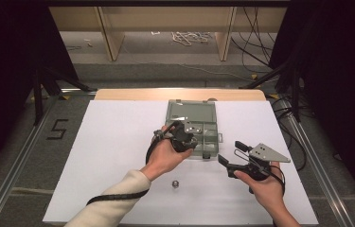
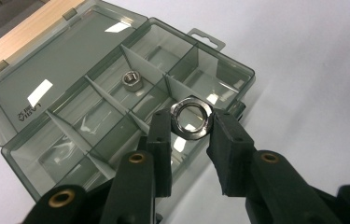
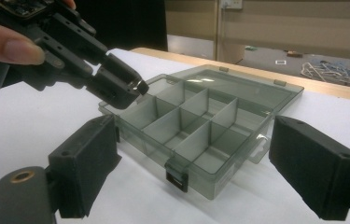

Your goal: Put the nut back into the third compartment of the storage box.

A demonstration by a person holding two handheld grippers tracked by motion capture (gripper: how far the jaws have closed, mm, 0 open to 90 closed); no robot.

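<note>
The left gripper (image 2: 190, 122) grasps a large nut (image 2: 191, 116) by its outer edge, one black pad on each side. The nut is bright metal and ring-shaped, with its hole facing the camera of the left gripper view. Gripper and nut are held above the front compartments of the box (image 1: 213, 137).

The box is a smoke-grey clear plastic organiser, lying open on the white table (image 1: 118, 156). Its lid (image 2: 46, 74) is folded flat behind the box on two hinges. Thin dividers split the box into several compartments. A small nut (image 2: 132, 80) lies in one compartment of the row next to the lid. A dark latch (image 3: 176, 179) sits on the front wall of the box, and a hanging tab (image 2: 206, 39) projects from one side wall.

The right gripper (image 1: 234, 156) is released: its jaws stand wide apart with nothing between them. It is held just beside the box, off the latch side, with its jaws directed toward the box. In the right gripper view the left gripper (image 3: 135, 88) is above the box's near left corner.

A further nut (image 1: 175, 183) lies on the table in front of the box, between the person's two forearms and apart from both grippers.
</note>
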